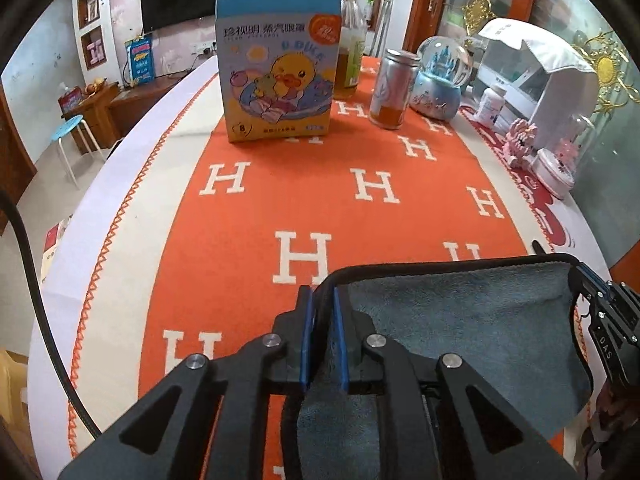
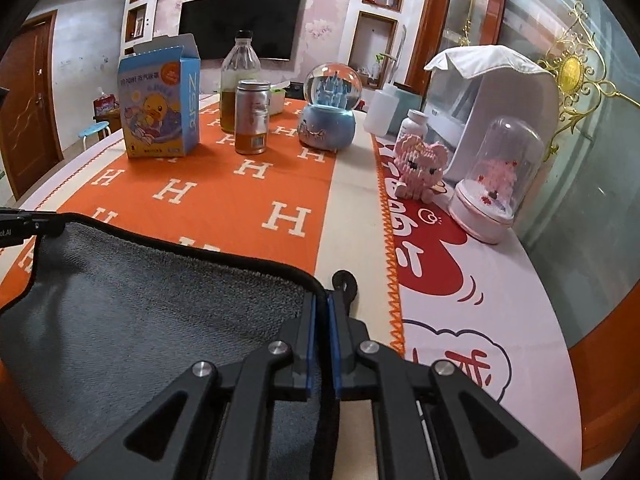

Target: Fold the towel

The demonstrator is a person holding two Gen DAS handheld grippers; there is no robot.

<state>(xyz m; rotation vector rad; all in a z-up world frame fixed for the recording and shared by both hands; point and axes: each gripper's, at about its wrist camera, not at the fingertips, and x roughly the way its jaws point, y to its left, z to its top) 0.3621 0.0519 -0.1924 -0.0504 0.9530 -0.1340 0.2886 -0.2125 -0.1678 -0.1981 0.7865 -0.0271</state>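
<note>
Left wrist view: our left hand-held gripper point(image 1: 323, 312) and right hand-held gripper point(image 2: 322, 316) each pinch a corner of the grey towel point(image 1: 460, 320), raised toward 12 o'clock; we judge folding barely begun.

Your worktop point(image 2: 500, 320) wears a white cloth printed in red, and over it lies an orange blanket point(image 1: 280, 200) patterned with white H letters and a cream border. On the blanket you have a duck box point(image 1: 276, 68), a bottle point(image 2: 239, 84), a can point(image 2: 252, 118) and a snow globe point(image 2: 330, 108). Along the right edge stand a pink brick pig point(image 2: 420, 164), a domed ornament point(image 2: 498, 184), a pill bottle point(image 2: 412, 124) and a white appliance point(image 2: 492, 108).
</note>
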